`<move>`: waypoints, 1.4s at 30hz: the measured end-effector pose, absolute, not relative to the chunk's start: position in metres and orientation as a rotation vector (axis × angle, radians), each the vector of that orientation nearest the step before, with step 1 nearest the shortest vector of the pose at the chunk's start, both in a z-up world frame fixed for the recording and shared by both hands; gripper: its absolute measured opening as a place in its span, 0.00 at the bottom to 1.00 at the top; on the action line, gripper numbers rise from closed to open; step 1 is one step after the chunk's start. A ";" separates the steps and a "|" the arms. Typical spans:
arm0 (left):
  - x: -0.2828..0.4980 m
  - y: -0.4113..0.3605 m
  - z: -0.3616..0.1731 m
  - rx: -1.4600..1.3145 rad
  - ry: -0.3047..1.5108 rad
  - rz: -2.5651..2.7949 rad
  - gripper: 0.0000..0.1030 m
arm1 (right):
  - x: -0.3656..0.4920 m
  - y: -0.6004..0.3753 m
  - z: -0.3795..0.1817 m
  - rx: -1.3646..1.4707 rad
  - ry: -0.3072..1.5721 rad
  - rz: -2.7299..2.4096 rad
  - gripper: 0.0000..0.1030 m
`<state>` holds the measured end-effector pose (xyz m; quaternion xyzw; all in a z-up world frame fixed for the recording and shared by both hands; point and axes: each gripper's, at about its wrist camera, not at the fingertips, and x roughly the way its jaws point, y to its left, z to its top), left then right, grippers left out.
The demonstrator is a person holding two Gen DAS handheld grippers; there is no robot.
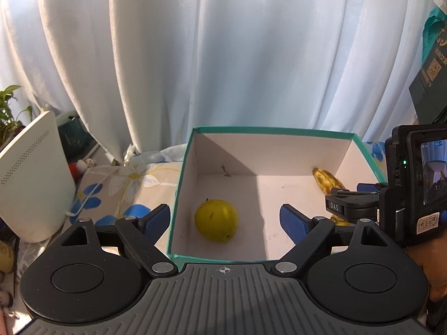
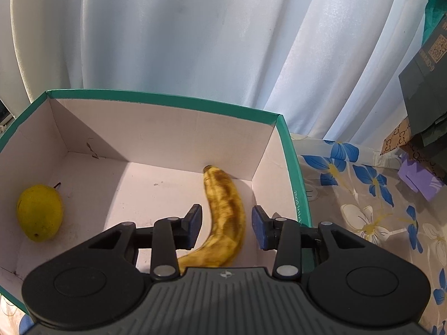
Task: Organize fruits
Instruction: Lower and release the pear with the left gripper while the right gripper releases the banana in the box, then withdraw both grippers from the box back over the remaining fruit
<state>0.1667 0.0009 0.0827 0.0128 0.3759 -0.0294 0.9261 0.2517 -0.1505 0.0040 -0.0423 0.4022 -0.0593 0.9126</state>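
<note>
Two fruits are lying inside the green-edged box [image 2: 167,102]: the banana [image 2: 226,217] at its right side, the yellow pear [image 1: 216,220] left. We are keeping our right gripper [image 2: 226,227] open around the banana, pads not touching. Our left gripper [image 1: 226,217] is hanging wide open, holding nothing.

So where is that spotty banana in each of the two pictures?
Left wrist view: the banana lies at the right end of the box, partly hidden by the right gripper.
Right wrist view: banana in the centre, between the open fingers.
Shared landmark: the yellow pear at the box's left.
</note>
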 end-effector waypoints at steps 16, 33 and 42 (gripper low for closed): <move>0.110 0.028 0.080 0.029 0.783 -0.029 0.89 | 0.072 -0.163 0.080 0.072 0.508 -0.076 1.00; 0.000 0.030 0.016 0.132 0.846 -0.151 0.93 | -0.057 -0.143 0.020 0.131 0.620 -0.016 1.00; -0.033 0.017 -0.012 0.196 0.792 -0.207 0.92 | -0.084 -0.144 0.008 0.185 0.647 -0.036 1.00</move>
